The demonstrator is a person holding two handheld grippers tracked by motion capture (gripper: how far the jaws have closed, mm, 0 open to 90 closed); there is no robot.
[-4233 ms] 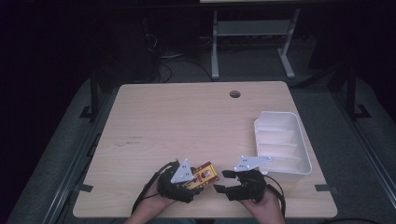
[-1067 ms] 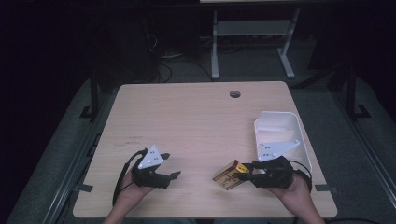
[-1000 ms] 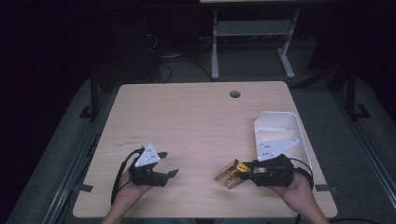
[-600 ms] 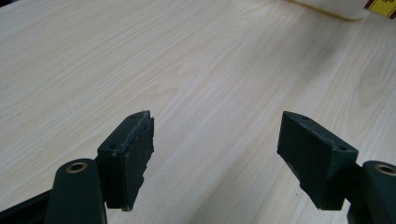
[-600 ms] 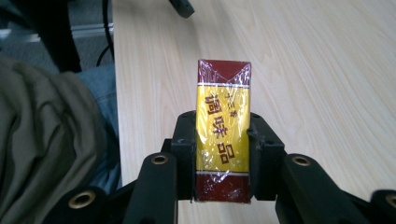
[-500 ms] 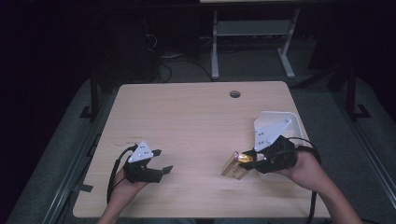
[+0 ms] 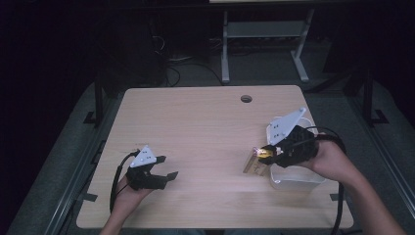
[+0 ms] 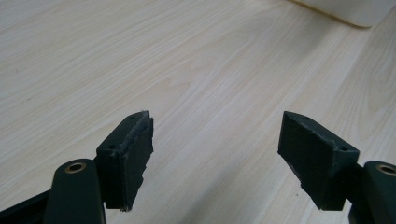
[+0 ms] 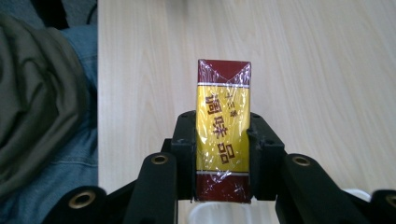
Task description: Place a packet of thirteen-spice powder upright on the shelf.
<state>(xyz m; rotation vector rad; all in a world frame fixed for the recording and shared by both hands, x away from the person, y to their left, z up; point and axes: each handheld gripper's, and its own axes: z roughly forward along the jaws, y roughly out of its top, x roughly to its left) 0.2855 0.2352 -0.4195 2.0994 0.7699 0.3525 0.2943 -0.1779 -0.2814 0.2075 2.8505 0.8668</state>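
Since the earlier frames the right gripper (image 7: 266,155) has carried the yellow-and-red packet (image 9: 223,130) off the tabletop (image 7: 205,127) toward the white bin (image 7: 293,180), while the left gripper (image 7: 164,167) has drawn aside, its jaws wide apart and empty. The packet sits clamped between the right jaws, held above the bin's near edge. Its slick wrapping could slide out, or an early release could drop it outside. Red Chinese characters run down its yellow face.
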